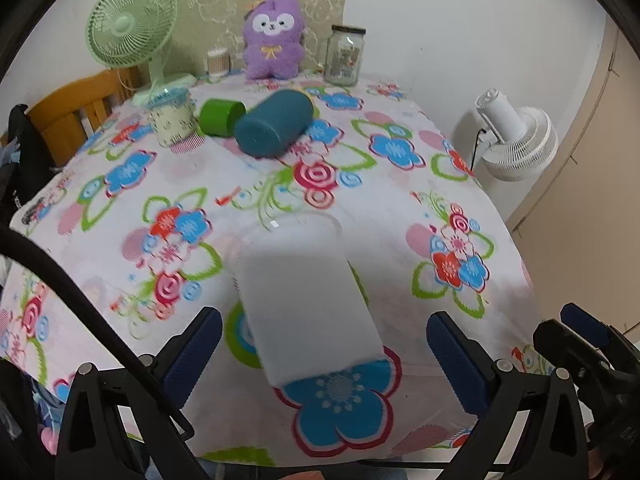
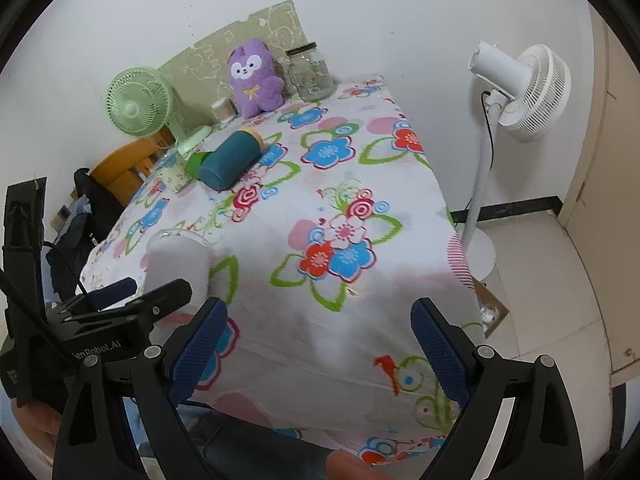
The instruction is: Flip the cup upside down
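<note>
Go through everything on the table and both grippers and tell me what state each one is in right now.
frosted cup: upright, rim up, not gripped
left gripper: open around the cup
right gripper: open, empty
teal bottle: on its side
green cup: on its side
glass jar: upright, lidded

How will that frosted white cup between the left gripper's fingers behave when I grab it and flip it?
The frosted cup looks like thin translucent plastic, so probably light and slightly squeezable. Its smooth sides may slip against the pads. Standing tall and narrow on the soft tablecloth, it could tip easily.
</note>
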`<action>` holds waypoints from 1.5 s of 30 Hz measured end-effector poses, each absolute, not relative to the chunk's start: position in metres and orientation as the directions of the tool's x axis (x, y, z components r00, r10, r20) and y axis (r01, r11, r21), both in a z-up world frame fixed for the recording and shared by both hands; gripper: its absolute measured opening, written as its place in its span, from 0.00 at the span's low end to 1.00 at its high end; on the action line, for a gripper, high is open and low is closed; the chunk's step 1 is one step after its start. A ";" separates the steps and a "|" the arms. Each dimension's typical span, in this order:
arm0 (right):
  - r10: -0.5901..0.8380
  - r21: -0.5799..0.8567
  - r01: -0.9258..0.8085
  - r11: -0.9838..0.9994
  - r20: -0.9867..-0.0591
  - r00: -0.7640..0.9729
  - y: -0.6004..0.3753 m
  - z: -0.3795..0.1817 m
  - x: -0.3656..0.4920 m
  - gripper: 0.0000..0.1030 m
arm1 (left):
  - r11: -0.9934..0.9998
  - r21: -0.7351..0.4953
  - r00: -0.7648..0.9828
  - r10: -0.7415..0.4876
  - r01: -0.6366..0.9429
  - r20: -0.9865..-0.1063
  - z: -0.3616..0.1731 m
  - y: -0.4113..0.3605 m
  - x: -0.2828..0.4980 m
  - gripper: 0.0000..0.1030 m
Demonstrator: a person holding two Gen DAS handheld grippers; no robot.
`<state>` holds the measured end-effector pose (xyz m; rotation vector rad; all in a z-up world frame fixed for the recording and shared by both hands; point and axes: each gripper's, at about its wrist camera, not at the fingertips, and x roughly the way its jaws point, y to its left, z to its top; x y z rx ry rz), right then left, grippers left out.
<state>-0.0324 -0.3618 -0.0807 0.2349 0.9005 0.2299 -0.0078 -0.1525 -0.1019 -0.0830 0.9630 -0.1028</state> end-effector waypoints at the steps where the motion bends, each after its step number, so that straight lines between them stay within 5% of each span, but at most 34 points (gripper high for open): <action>1: 0.294 0.297 -0.097 0.950 -0.746 0.597 -0.363 -0.083 -0.032 0.92 | 0.992 -0.117 0.564 -0.125 0.050 -0.816 -0.104 -0.154 -0.008 1.00; 17: 0.284 0.293 -0.079 0.953 -0.771 0.570 -0.365 -0.097 -0.026 0.92 | 0.993 -0.119 0.566 -0.089 -0.017 -0.820 -0.119 -0.146 -0.004 0.94; 22: 0.286 0.299 -0.073 0.952 -0.773 0.566 -0.364 -0.100 -0.024 0.92 | 0.992 -0.124 0.563 -0.088 -0.026 -0.822 -0.120 -0.139 -0.004 0.74; 26: 0.290 0.299 -0.076 0.951 -0.778 0.557 -0.360 -0.102 -0.022 0.92 | 0.993 -0.117 0.565 -0.084 -0.023 -0.821 -0.117 -0.135 -0.004 0.67; 45: 0.336 0.323 -0.125 0.938 -0.755 0.563 -0.340 -0.099 -0.012 0.92 | 0.985 -0.009 0.486 -0.092 0.170 -0.869 -0.088 -0.125 0.014 0.64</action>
